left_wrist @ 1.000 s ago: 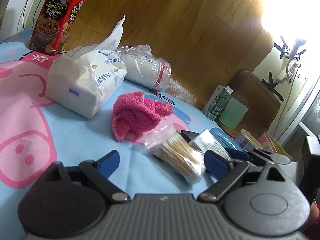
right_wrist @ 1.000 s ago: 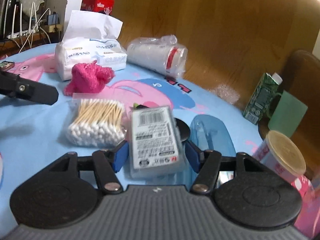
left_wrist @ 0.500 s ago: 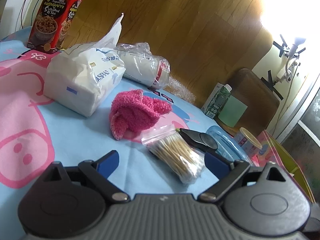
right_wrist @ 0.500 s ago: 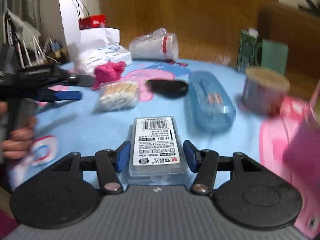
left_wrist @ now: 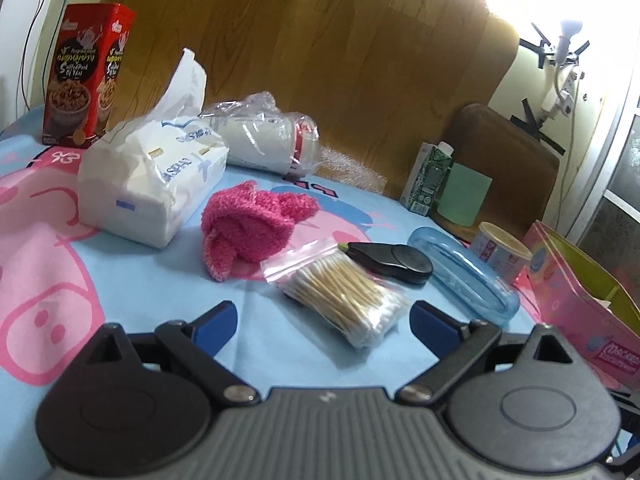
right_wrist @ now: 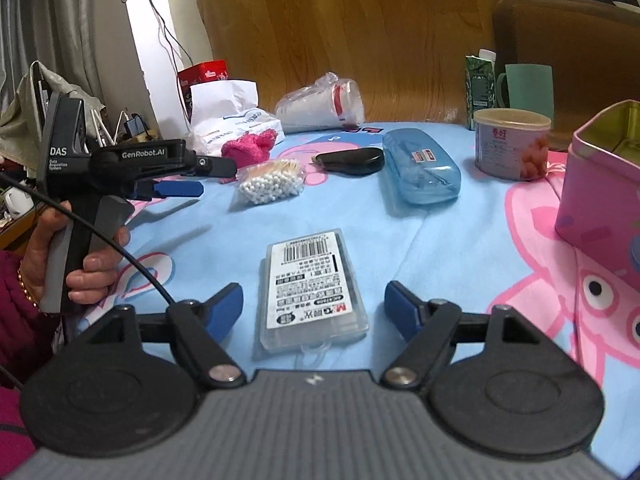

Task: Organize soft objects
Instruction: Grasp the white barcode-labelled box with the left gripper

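A pink fuzzy cloth (left_wrist: 256, 228) lies bunched on the blue cartoon tablecloth (left_wrist: 120, 280), beside a white tissue pack (left_wrist: 152, 184). A bag of cotton swabs (left_wrist: 340, 288) lies just ahead of my left gripper (left_wrist: 324, 320), which is open and empty. My right gripper (right_wrist: 314, 304) is open, its fingers apart on either side of a clear plastic case (right_wrist: 312, 288) that lies flat on the cloth. The right wrist view also shows the pink cloth (right_wrist: 250, 148), the swabs (right_wrist: 272, 184) and the left gripper (right_wrist: 176, 178) held in a hand.
A wrapped stack of cups (left_wrist: 272, 140), a red snack box (left_wrist: 84, 76), a black case (left_wrist: 388, 260), a blue glasses case (right_wrist: 418, 168), a round tin (right_wrist: 510, 144), a green carton (right_wrist: 478, 88), a green mug (right_wrist: 528, 88) and an open pink tin box (right_wrist: 604, 184) stand around.
My right gripper carried the clear case back toward the near table edge, set it down and opened. My left gripper stayed open and shifted slightly.
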`<state>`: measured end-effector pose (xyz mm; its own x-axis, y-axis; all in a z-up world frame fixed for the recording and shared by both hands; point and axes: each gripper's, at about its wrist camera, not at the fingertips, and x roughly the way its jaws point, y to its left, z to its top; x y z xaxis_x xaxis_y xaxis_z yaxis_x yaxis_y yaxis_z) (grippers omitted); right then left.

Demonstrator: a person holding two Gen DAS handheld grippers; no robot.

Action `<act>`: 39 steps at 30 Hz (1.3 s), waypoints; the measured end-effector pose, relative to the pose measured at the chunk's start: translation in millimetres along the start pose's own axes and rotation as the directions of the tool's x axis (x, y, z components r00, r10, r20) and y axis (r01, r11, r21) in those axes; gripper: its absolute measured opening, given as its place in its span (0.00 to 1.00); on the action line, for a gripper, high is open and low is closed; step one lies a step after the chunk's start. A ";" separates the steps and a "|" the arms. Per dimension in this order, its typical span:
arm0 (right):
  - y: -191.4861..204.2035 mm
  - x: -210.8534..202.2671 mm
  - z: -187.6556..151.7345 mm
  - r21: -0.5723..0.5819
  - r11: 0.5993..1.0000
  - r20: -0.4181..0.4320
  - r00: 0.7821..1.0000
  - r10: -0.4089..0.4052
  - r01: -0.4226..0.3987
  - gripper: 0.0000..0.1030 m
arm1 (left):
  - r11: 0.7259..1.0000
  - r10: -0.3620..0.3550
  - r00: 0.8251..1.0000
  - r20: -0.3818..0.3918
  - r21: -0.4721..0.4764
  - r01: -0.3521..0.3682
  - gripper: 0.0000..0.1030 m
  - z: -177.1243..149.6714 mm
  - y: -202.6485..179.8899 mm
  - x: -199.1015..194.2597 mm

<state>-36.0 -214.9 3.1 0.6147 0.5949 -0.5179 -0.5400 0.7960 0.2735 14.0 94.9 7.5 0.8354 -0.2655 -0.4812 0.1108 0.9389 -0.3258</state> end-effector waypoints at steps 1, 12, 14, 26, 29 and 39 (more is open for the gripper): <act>0.6 -0.3 -0.8 -0.007 1.000 0.002 1.000 -0.002 0.002 0.78 | 1.000 -0.005 1.000 0.003 0.001 0.005 0.94 -0.3 -0.1 -1.1; 14.0 0.5 -8.5 -0.115 0.991 0.004 0.998 -0.062 0.062 0.78 | 0.997 -0.066 0.997 -0.043 0.023 0.067 0.94 -2.2 -7.0 -0.4; 17.4 1.1 -9.7 -0.133 0.989 0.003 0.997 -0.071 0.071 0.78 | 0.995 -0.098 0.992 -0.074 0.004 0.099 0.94 -5.6 -8.9 -0.4; 29.9 5.5 -11.1 -0.193 0.977 -0.015 0.995 -0.100 0.095 0.82 | 0.945 -0.327 0.918 -0.225 -0.068 0.320 0.94 -23.6 -47.0 -11.4; 30.4 5.2 -11.6 -0.189 0.977 -0.016 0.994 -0.106 0.101 0.83 | 0.932 -0.359 0.892 -0.274 -0.049 0.360 0.93 -26.5 -67.0 -4.9; 28.6 2.1 -13.2 -0.188 0.977 -0.010 0.995 -0.099 0.096 0.79 | 0.913 -0.396 0.841 -0.367 -0.057 0.405 0.84 -27.7 -91.9 22.8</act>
<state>-57.8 -192.4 -0.9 0.6592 0.5117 -0.5510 -0.5774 0.8139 0.0651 8.0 -3.5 3.9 0.4614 -0.6759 -0.5747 0.4084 0.7369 -0.5387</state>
